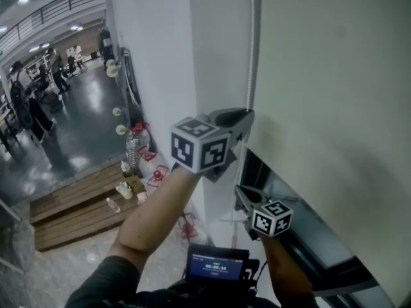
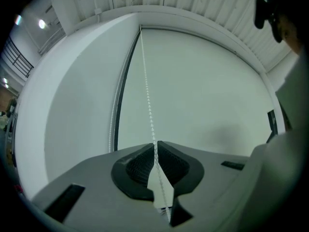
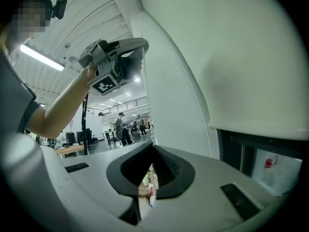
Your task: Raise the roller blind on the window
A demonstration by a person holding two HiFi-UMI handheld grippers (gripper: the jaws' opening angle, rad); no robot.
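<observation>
**Left gripper on the chain, blind mostly down**

My left gripper is pinched closed on the thin white bead chain. The chain hangs near the left edge of the pale fabric roller blind, which covers most of the window and leaves a dark glass strip below. I judge the chain light, limp and slippery, so it is best gripped across the beads and pulled straight along its line. My right gripper sits lower, jaws together on nothing I can see. The white wall pillar crowds the chain's left side.
</observation>
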